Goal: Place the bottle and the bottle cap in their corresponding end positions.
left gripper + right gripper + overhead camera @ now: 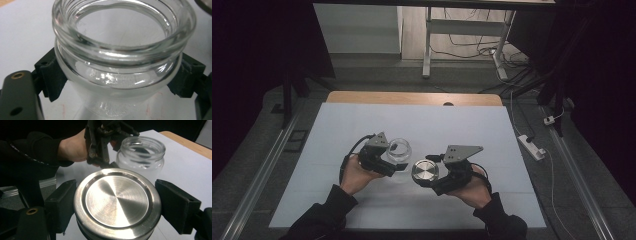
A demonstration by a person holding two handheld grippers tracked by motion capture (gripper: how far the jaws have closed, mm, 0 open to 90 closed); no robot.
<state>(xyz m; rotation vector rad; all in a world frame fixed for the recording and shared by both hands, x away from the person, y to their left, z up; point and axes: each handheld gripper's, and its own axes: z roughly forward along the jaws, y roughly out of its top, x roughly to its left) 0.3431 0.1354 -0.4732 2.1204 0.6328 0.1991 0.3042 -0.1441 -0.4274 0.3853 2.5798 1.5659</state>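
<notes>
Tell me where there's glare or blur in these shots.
High view: dim, dark surroundings, bright table sheet. Left gripper view: glass jar very close, soft, with highlights on its rim. Right gripper view: metal lid shows fan-shaped sheen; the jar behind looks slightly hazy.

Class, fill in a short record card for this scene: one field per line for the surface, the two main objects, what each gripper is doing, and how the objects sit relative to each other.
Surface: white sheet over a wooden table
Object 1: clear glass jar, open, threaded mouth, empty
Object 2: round brushed-metal lid, off the jar
Left gripper: jaws closed on the jar just below its neck
Right gripper: jaws pressed on the lid's rim, lid top facing up
Relation: lid beside the jar, not over its mouth
</notes>
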